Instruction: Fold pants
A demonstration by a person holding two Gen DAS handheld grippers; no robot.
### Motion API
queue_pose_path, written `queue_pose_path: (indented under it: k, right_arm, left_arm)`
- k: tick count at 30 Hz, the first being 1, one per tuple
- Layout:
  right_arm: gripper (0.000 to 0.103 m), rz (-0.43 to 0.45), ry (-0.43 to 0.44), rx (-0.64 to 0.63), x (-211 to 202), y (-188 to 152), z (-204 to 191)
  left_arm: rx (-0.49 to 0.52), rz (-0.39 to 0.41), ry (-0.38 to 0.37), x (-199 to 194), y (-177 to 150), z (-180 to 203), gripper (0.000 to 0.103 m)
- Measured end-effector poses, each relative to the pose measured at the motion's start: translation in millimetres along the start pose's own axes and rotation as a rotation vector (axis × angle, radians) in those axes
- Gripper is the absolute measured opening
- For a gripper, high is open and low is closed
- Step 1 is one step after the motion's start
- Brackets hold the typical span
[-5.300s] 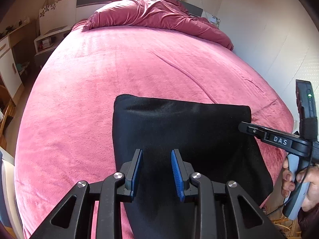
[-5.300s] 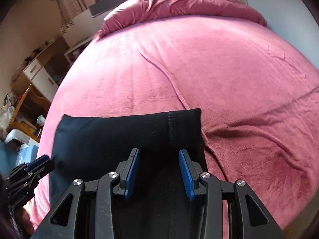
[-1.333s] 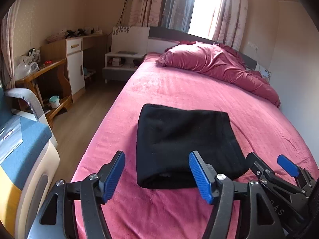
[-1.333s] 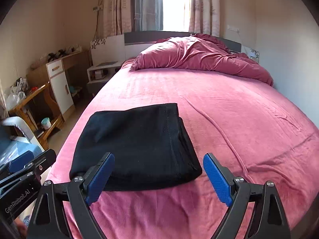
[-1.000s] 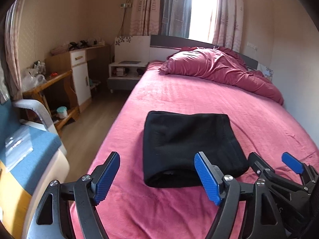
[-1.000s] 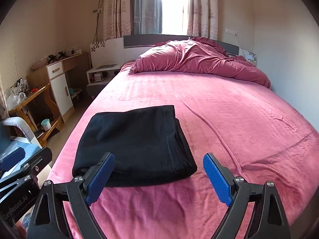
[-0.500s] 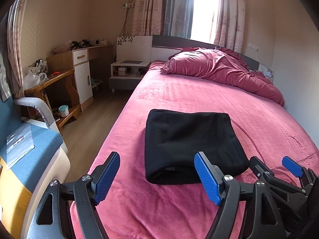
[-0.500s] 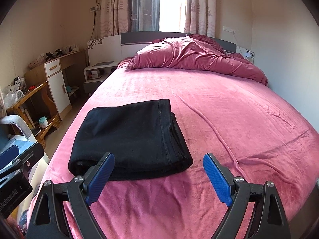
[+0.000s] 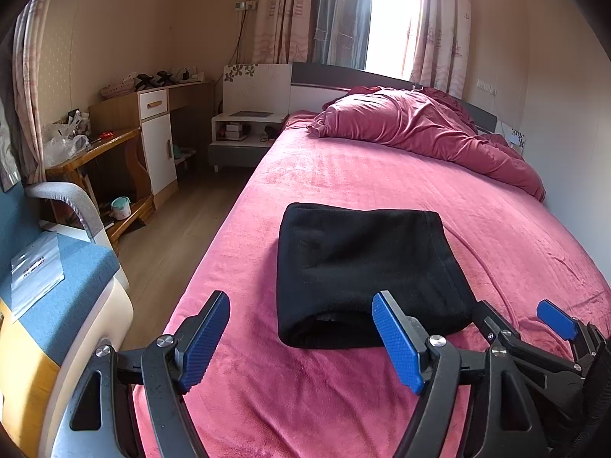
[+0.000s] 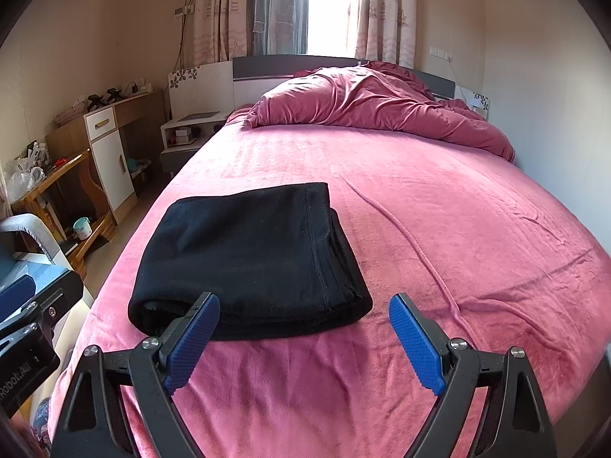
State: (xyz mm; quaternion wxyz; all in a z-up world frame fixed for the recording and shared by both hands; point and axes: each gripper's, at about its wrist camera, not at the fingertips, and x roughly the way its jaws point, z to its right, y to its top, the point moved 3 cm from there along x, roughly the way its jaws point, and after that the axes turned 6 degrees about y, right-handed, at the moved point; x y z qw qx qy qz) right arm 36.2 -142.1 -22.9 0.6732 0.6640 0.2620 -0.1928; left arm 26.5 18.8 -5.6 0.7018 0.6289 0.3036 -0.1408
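bright daylight glares through the window (image 9: 385, 15); sharp focus, dark fisheye-bent corners

Folded black pants (image 9: 366, 267) on the pink bed (image 9: 382, 175)

The left gripper (image 9: 301, 339) hovers near them, jaws wide apart and empty; the right gripper (image 9: 527, 328) shows at far right.

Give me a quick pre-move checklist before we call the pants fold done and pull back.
1. Pants folded into one compact stack: ok.
2. Stack lies fully on the bed, near its left edge, nothing overhanging: ok.
3. Left gripper open, holding nothing: ok.
4. Right gripper open, holding nothing: ok.
5. Both grippers clear of the cloth: ok, as far as these views show.
6. Layers even at the near open end: cannot tell, too dark inside the fold.
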Motion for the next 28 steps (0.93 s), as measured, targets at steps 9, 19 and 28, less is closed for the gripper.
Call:
queue_pose_path:
  k: [9, 19, 28]
  right_arm:
    - [0.091, 0.000, 0.003, 0.000, 0.4, 0.0, 2.4]
    - [0.091, -0.001, 0.001, 0.000, 1.2, 0.1, 2.1]
    - [0.091, -0.018, -0.003, 0.001, 6.4, -3.7, 2.4]
  left_arm:
    - [0.006, 0.003, 0.012, 0.4, -2.5, 0.3, 0.079]
    - [0.006, 0.008, 0.011, -2.1, -1.0, 0.3, 0.079]
    - [0.025, 0.011, 0.007, -2.0, -2.1, 2.1, 0.078]
